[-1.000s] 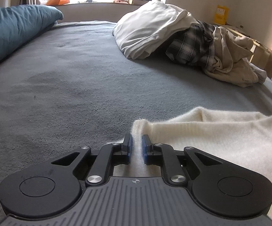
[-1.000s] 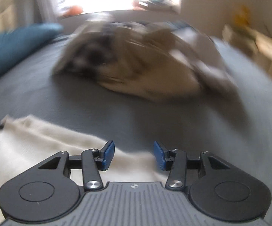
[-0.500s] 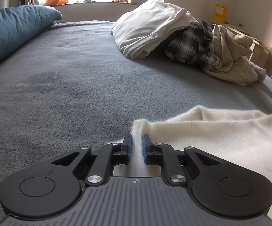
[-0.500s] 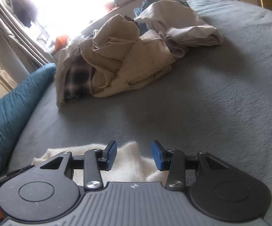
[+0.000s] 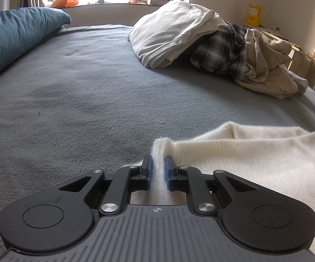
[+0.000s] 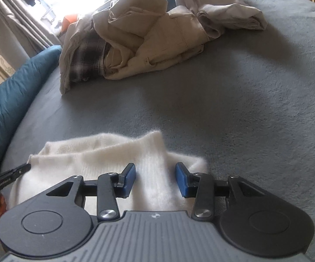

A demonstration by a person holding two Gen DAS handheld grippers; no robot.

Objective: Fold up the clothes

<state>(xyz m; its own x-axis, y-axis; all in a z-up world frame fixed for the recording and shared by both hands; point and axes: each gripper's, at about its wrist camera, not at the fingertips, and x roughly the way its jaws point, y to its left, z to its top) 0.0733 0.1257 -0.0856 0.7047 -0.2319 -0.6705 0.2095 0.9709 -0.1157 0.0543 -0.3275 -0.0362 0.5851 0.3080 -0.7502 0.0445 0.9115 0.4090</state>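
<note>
Sweater (image 5: pixel 255 159) lies flat on grey bed (image 5: pixel 81 109) | left gripper (image 5: pixel 157 170) pinches its corner tight | right gripper (image 6: pixel 155 179) has been closing, pads not squeezing the sweater yet

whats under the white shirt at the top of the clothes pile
In the left wrist view the white shirt lies over a plaid shirt, which pokes out beside beige clothes. Whatever else sits beneath the white shirt is covered.
</note>
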